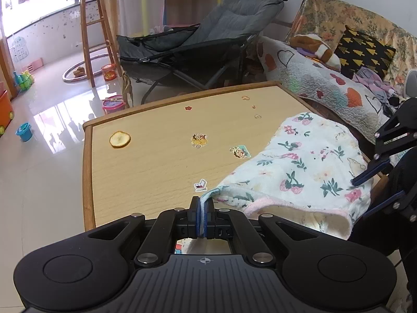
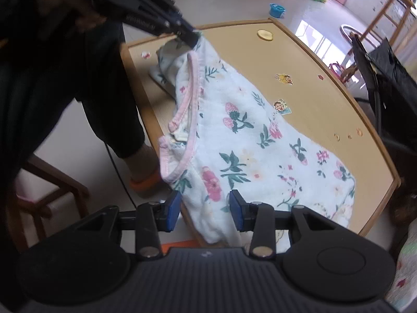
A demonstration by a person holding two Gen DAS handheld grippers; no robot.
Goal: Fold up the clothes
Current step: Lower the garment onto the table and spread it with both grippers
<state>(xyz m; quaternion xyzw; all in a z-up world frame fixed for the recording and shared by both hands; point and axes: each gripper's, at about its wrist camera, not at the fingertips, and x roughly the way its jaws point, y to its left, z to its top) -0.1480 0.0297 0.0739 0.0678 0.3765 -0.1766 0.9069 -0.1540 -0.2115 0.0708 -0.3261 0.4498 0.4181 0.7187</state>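
A white floral garment (image 1: pixel 307 167) with pink trim lies across the right side of a wooden table (image 1: pixel 161 161). My left gripper (image 1: pixel 202 217) is shut on a corner of that garment and holds it just above the table's near edge. In the right wrist view the same garment (image 2: pixel 260 146) stretches from the left gripper (image 2: pixel 191 37) at the far end toward me. My right gripper (image 2: pixel 205 210) is open, and the near end of the garment lies between its blue pads (image 2: pixel 173 210) and hangs over the table (image 2: pixel 325 96) edge. The right gripper (image 1: pixel 365 177) shows at the right in the left wrist view.
Stickers (image 1: pixel 199 139) and a dried fruit slice (image 1: pixel 120 139) dot the table top. A grey folding chair (image 1: pixel 198 41) and a sofa with quilt (image 1: pixel 325 78) stand beyond it. A person's dark-trousered leg (image 2: pixel 104 99) and an orange sandal (image 2: pixel 146 182) are beside the table. Toys litter the floor.
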